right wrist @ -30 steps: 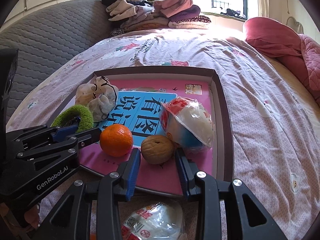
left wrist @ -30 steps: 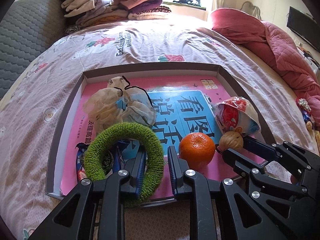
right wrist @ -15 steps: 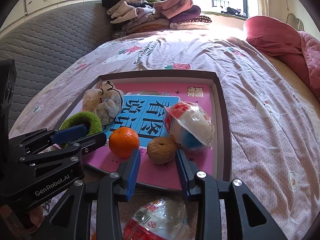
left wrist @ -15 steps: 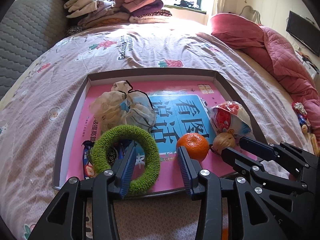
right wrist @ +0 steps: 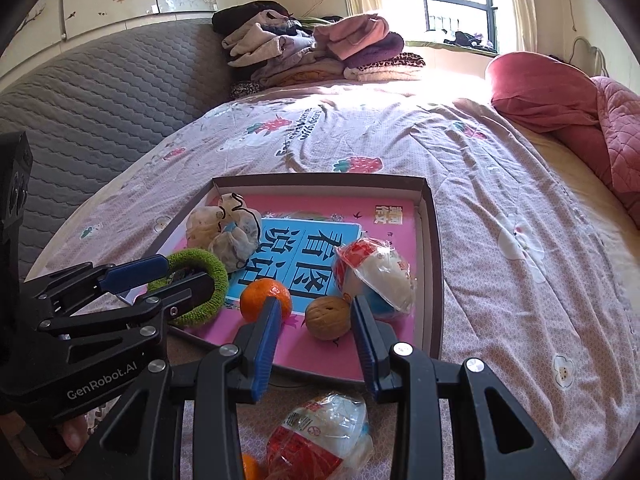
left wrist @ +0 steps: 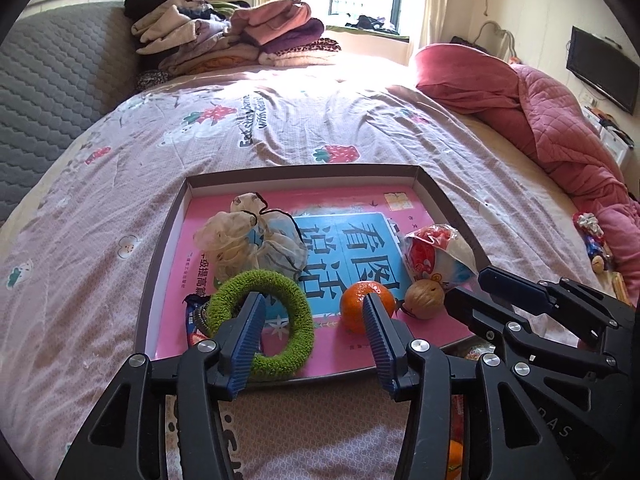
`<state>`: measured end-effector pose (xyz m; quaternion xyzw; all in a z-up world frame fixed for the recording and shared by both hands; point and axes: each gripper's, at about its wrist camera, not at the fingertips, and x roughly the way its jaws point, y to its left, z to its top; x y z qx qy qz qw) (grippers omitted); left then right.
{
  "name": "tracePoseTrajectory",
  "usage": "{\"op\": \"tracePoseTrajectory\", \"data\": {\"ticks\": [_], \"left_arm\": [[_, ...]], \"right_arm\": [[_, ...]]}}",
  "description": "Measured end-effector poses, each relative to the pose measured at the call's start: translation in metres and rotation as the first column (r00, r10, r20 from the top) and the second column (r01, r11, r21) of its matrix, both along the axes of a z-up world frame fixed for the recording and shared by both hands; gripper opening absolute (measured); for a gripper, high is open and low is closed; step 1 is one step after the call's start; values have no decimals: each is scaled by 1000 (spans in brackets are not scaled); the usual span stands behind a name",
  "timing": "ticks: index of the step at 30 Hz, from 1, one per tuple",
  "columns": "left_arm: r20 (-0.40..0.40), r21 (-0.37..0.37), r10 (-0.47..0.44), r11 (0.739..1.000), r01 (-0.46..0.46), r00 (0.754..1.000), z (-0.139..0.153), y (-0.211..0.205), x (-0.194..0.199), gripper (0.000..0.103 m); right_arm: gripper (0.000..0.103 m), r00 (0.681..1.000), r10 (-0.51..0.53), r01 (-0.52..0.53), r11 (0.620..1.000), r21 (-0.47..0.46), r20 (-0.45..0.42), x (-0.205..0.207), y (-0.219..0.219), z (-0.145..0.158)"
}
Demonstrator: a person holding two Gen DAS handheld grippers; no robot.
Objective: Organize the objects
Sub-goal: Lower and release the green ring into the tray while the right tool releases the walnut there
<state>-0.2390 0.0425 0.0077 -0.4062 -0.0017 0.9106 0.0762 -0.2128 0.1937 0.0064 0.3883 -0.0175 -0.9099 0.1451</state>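
A shallow brown tray with a pink and blue book as its floor lies on the bed. In it are a green fluffy ring, an orange, a walnut, a wrapped red and white snack and pale mesh pouches. My left gripper hovers over the tray's near edge, jaws opening, with nothing pressed between them; the ring lies free below its left finger. My right gripper hangs just short of the walnut, jaws apart and empty.
A small snack packet lies under the ring's left side. Below my right gripper, outside the tray, lie another wrapped snack and an orange. Folded clothes are stacked at the bed's far end, and a red quilt is at the right.
My left jaws spread apart off the green ring, which stays in the tray. Both grippers drew back and up from the tray. The walnut stays on the tray floor.
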Motion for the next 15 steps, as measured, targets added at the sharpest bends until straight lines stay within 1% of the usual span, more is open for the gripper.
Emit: {"op": "tracePoseTrajectory", "data": {"ticks": [5, 15], "left_arm": [[-20, -5, 4, 1000, -4, 1000, 10, -1, 7, 55], [-52, -7, 2, 1000, -2, 999, 29, -1, 21, 55]], "right_arm": [[36, 1000, 0, -1, 1000, -5, -21, 5, 2, 9], [37, 998, 21, -22, 1000, -4, -63, 19, 1, 25]]}}
